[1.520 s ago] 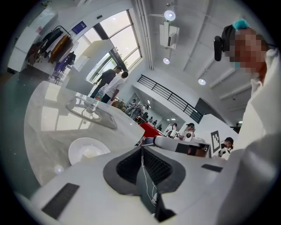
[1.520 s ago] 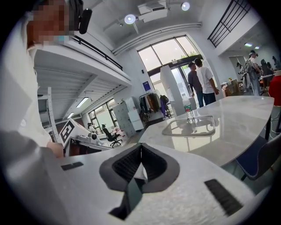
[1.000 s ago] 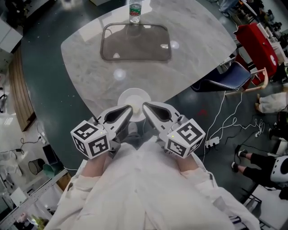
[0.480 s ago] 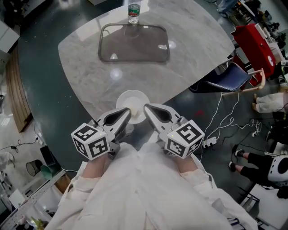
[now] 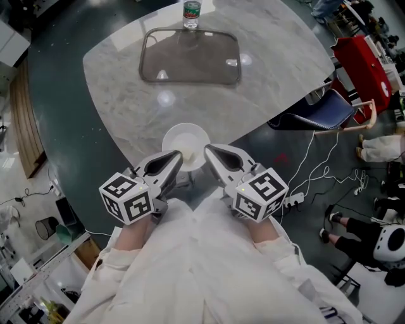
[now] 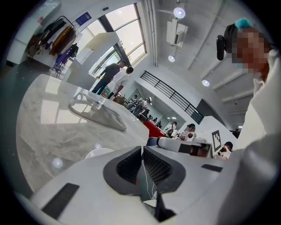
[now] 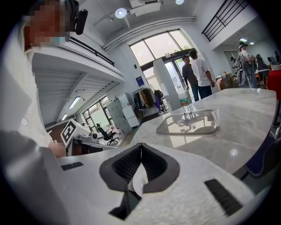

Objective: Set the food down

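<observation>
**Plate held two-handed at the table's near corner**

Little has changed over the last second. The grippers and their load keep their place at lower centre of the head view, and the marble edge has only drawn slightly closer.

Nearest, the left gripper (image 5: 178, 155) has its jaws drawn together at the lower-left rim of the white plate (image 5: 185, 140). Its own view shows only floor and a cable through the slit, so a pinch on the rim is likely but not shown. The right gripper (image 5: 205, 149) is clamped on the lower-right rim, with a white sliver caught between its pads. Gripping from both sides probably keeps the plate level while it is carried.

The plate hangs at centre frame over the near corner of the table (image 5: 126, 95), partly beyond its edge, so it does not look set down yet. Any food on it is too pale to make out.

Farther up the frame lies a clear tray (image 5: 190, 83), a likely landing spot. A bottle (image 5: 191, 14) stands at the tray's far rim, at top centre.
</observation>
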A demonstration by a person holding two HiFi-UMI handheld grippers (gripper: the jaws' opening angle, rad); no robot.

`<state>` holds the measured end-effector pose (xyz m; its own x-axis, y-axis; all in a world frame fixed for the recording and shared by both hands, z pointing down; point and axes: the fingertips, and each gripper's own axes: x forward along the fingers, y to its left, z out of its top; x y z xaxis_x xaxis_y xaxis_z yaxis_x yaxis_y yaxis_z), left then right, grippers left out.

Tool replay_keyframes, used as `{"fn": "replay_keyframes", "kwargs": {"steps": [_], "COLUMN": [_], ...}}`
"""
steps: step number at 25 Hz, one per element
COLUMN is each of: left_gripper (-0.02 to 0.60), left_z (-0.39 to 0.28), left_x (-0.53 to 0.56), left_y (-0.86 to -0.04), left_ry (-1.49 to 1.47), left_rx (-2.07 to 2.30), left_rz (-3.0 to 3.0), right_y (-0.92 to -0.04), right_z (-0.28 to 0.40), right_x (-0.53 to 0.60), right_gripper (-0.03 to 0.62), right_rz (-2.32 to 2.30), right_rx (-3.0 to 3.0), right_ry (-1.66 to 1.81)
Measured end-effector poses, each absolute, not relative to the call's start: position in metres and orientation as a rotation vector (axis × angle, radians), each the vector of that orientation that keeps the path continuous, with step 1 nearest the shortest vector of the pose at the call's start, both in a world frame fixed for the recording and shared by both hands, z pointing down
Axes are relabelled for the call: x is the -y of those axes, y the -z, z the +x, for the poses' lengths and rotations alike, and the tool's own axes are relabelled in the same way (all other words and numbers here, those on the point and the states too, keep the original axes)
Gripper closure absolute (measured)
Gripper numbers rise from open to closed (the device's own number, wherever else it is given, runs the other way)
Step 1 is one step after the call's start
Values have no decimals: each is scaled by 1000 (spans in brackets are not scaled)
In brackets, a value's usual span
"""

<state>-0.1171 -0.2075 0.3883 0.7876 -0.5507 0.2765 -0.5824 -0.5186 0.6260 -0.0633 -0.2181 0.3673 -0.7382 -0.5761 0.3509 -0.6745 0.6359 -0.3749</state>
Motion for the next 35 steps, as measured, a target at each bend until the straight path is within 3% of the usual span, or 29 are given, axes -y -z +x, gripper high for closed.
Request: {"fn": "replay_keyframes", "kwargs": {"steps": [35], "left_gripper": [555], "left_z": [-145], "left_x": [203], "left_y": [-456], "left_ry": [-127], "left_rx": [1066], "left_rz": [1930], "right_y": [-445], "right_z": [-51], "right_x": [213], "right_gripper": [592], "right_rz": [925], "right_rx": [2427], "right_ry": [-1011]}}
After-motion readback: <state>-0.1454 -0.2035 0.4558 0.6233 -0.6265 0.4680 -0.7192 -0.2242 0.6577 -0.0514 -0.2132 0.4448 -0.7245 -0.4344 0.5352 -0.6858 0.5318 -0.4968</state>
